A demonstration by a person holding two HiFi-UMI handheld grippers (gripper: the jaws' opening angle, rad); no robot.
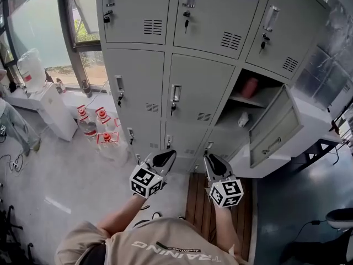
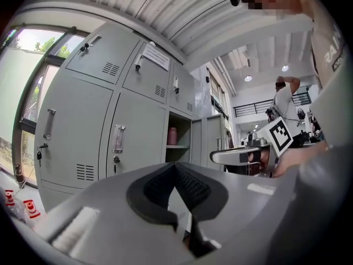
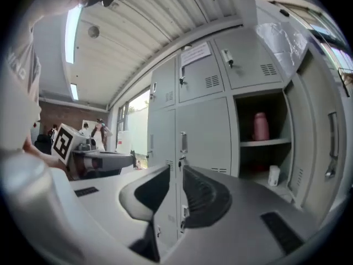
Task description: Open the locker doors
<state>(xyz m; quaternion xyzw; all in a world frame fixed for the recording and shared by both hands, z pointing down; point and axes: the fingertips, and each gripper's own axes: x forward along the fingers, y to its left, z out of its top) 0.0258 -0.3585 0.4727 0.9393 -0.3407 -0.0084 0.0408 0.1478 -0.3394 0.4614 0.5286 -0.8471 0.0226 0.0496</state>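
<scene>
A bank of grey lockers [image 1: 196,93] stands in front of me. One door [image 1: 276,128] in the middle row at the right hangs open, showing a pink bottle [image 1: 251,87] on the shelf and a small white container [image 1: 242,119] below it. The neighbouring doors [image 3: 201,131] are closed, with handles [image 1: 175,94] and keys. My left gripper [image 1: 165,158] is held low before the bottom row, its tips [image 2: 175,167] meeting, shut on nothing. My right gripper [image 1: 212,162] hovers beside it, clear of the lockers, open with a narrow gap [image 3: 176,170] and nothing between the jaws.
Several water bottles [image 1: 99,128] with red caps stand on the floor left of the lockers. A white water dispenser [image 1: 41,93] sits under the window. A wooden pallet [image 1: 198,203] lies under my feet. A person's sleeve [image 1: 14,126] shows at the far left.
</scene>
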